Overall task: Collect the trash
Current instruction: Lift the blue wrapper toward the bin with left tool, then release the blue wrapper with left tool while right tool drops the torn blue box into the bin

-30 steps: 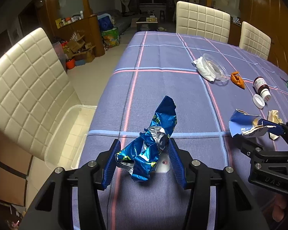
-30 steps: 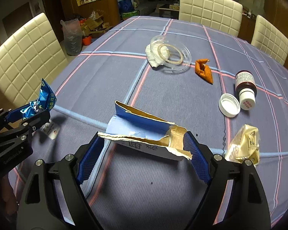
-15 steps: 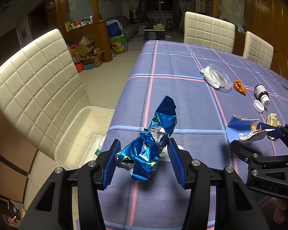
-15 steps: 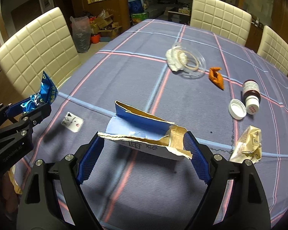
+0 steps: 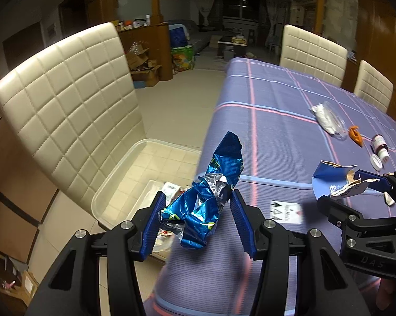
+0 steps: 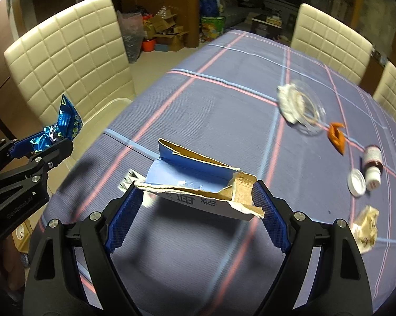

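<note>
My left gripper (image 5: 198,202) is shut on a crumpled blue foil wrapper (image 5: 219,173), held in the air over the table's left edge. Below and left of it, a clear plastic bin (image 5: 124,179) stands on the floor with some trash inside. My right gripper (image 6: 198,187) is shut on a torn blue cardboard carton (image 6: 192,173) above the tablecloth. In the left wrist view, the right gripper (image 5: 356,187) and the carton (image 5: 327,181) are at the right. In the right wrist view, the left gripper (image 6: 47,142) and the wrapper (image 6: 66,121) are at the left.
On the blue plaid tablecloth (image 6: 211,105) lie a clear lid with tissue (image 6: 300,105), an orange scrap (image 6: 336,135), a brown bottle (image 6: 373,166), its white cap (image 6: 356,183), a crumpled beige packet (image 6: 365,227) and a small white card (image 5: 286,212). A cream chair (image 5: 66,100) stands behind the bin.
Both grippers have moved left toward the table's edge with their trash still held. The floor bin has come further into the left wrist view.
</note>
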### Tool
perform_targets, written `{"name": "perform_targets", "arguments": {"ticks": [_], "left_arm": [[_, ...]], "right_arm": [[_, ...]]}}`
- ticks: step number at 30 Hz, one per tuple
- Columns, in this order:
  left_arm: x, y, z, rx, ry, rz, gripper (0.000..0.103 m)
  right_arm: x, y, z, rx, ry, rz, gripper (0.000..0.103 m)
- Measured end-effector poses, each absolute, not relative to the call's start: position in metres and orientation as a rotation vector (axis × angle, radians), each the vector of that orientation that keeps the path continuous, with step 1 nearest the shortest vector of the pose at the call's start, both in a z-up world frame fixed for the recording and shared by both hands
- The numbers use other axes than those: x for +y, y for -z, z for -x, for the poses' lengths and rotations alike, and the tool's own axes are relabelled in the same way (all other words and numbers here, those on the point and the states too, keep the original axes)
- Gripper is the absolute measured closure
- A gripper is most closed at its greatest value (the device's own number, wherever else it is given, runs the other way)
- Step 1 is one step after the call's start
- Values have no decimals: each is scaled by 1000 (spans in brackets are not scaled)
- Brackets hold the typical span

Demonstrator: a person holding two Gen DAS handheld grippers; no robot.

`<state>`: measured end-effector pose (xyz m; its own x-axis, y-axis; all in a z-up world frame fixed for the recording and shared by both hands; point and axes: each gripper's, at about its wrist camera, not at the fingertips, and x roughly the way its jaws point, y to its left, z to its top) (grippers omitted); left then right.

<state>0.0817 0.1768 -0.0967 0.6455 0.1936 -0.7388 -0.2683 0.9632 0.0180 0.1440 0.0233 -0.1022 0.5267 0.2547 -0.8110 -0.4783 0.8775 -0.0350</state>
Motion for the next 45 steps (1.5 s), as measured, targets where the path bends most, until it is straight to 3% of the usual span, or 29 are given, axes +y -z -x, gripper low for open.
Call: {"name": "perform_targets", "arguments": {"ticks": [45], "left_arm": [[328,111,-118,817,-526,192,53]], "right_arm": [[213,92,-193,798,-647,484,19]]}}
